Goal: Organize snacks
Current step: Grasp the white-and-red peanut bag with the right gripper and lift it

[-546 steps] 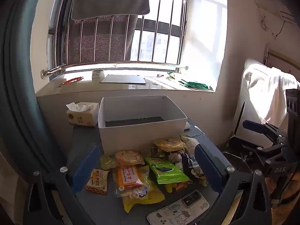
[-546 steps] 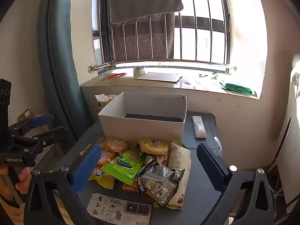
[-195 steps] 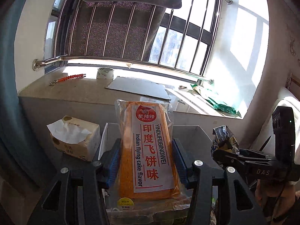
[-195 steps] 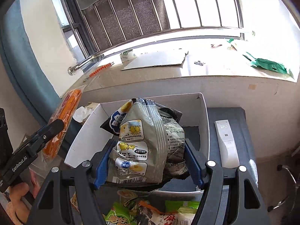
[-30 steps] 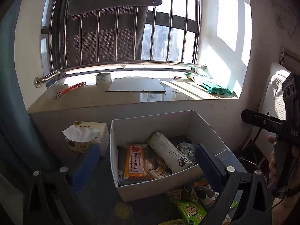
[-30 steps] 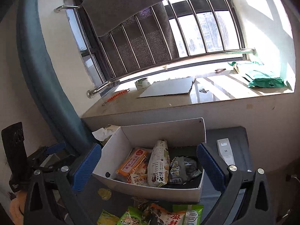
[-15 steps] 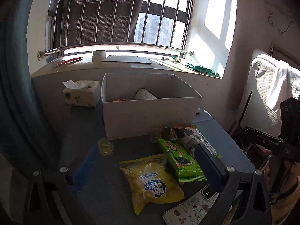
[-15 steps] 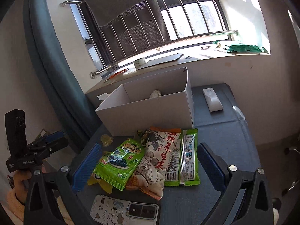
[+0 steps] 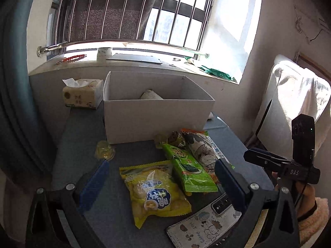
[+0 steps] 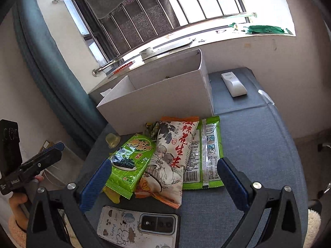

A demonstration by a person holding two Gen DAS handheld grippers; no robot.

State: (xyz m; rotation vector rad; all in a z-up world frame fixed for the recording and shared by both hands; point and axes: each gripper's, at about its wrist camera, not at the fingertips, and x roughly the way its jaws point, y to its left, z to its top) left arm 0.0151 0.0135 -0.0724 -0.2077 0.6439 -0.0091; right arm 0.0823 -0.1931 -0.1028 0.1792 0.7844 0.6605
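Sunlit window bars and a stone sill stand behind a grey tabletop (image 9: pixel 82 128) pushed up to the wall.

Over the near edge of that tabletop, the left gripper (image 9: pixel 161 177) hangs with its blue pads spread wide and nothing between them. Directly between and below its fingers lies a yellow snack bag (image 9: pixel 153 190), flat on the cloth. Just beside that bag, towards the right edge, a green seaweed packet (image 9: pixel 186 167) lies lengthwise, partly overlapped by a white peanut bag (image 9: pixel 198 144). A phone in a cartoon case (image 9: pixel 206 223) lies at the near edge, close to the right finger.

The right gripper (image 10: pixel 163 179) is likewise spread apart and empty, held above the same pile. Below it the green seaweed packet (image 10: pixel 132 161), the white peanut bag (image 10: pixel 171 157) and a green-edged packet (image 10: pixel 209 150) lie side by side, overlapping. The phone (image 10: pixel 138 225) sits nearer than the pile.

Further back, a small clear jelly cup (image 9: pixel 104 149) rests alone near the white box's front left corner. The white cardboard box (image 9: pixel 155 117) stands at the middle of the tabletop's far part, with one pale wrapper showing above its front wall. A tissue pack (image 9: pixel 82 93) sits at the far left corner, touching or nearly touching the box. A white remote (image 10: pixel 233 83) lies by the far right edge.
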